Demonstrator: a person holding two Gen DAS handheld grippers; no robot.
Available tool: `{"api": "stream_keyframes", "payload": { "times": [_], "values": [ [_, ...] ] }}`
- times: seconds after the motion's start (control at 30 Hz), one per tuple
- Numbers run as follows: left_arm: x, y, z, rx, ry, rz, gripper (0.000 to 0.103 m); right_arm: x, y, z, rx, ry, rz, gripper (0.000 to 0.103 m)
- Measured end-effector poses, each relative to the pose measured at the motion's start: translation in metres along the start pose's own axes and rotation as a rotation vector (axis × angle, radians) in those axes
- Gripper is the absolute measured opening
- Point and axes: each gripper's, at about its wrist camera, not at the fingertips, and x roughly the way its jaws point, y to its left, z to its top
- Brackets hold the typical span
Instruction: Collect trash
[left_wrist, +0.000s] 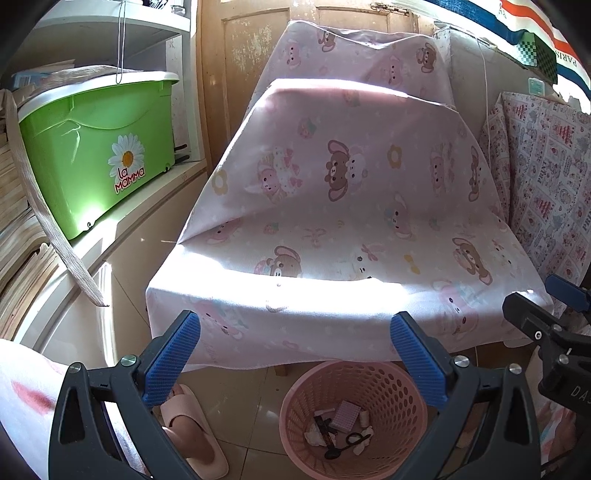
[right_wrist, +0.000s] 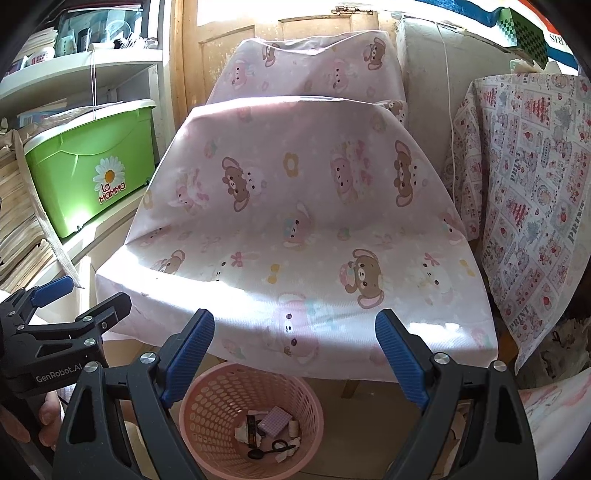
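One pink basket (left_wrist: 352, 417) stands on the floor in front of the cloth-covered desk (left_wrist: 332, 206), holding the trash (left_wrist: 341, 428): one small checked box, one black spoon, one dark wrapper and a few crumpled white scraps. Two grippers hang side by side above it, tilted downward. The left gripper (left_wrist: 295, 354) and the right gripper (right_wrist: 295, 354) both have jaws spread wide, with nothing between them.
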Motion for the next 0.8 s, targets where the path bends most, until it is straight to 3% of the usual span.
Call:
{"api": "stream_keyframes", "payload": {
  "times": [0.27, 0.8],
  "values": [
    [-0.0037, -0.0101, -0.0016, 0.063, -0.034, 0.038, 0.102, 0.0005, -0.0011, 0.0003, -0.003, -0.001, 0.000, 0.090],
    [-0.0033, -0.0012, 0.0001, 0.013, -0.025, 0.020, 0.102, 0.0002, -0.0027, 0.0001, 0.001, -0.003, -0.002, 0.090]
  ]
}}
